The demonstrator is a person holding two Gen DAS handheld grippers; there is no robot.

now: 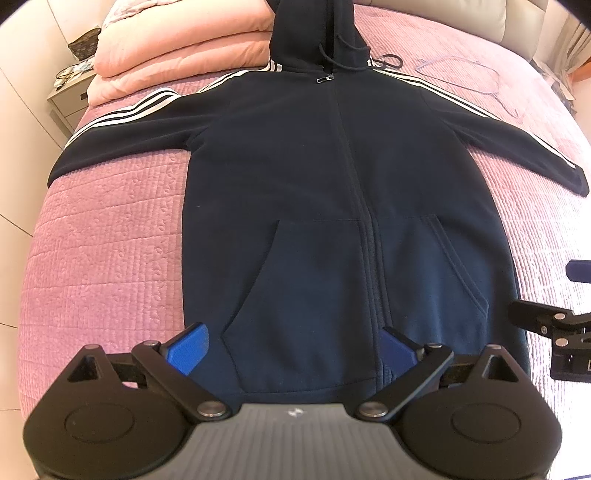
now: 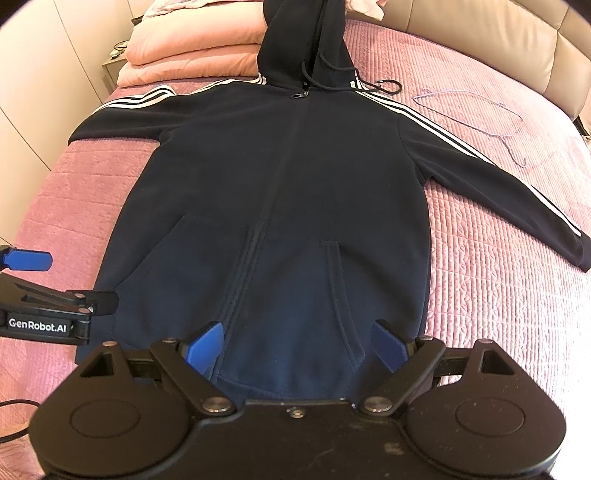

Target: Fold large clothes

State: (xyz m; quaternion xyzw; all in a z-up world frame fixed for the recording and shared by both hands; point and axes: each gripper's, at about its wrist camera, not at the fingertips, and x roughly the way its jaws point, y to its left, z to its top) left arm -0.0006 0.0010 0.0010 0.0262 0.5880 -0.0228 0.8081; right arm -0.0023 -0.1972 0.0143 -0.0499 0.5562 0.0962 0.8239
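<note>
Hoodie [image 1: 332, 177] lay flat and face up on the pink bedspread [image 1: 103, 240], zipped to the neck. Its long axis ran near to far: hem at the near edge of the bed, hood [image 1: 314, 33] at the far end, reaching up toward the stacked pink quilts [image 1: 177, 48]. Both sleeves were spread out sideways, left sleeve [image 1: 122, 125] toward the left edge of the bed, right sleeve [image 2: 498, 177] toward the right.

Left gripper [image 1: 291, 349] hovered just above the hem, jaws spread wide, holding nothing. Its blue fingertips [image 1: 188, 347] straddled the left pocket, with the zip line near its right finger. Right gripper [image 2: 297, 349] sat likewise over the hem, jaws wide open and empty, straddling the right pocket. Whether either set of fingertips touched the cloth could not be told.

The two grippers were side by side at the near end, each over its own half of the front. Every sleeve cuff lay far from both; the left cuff was nearer the left gripper, the right cuff nearer the right.

A wire hanger [image 2: 476, 110] lay on the bedspread beyond the right shoulder, apart from the sleeve.

Judgement: folding had not begun. The likely first move was sideways and away, each gripper to the sleeve on its own side.
</note>
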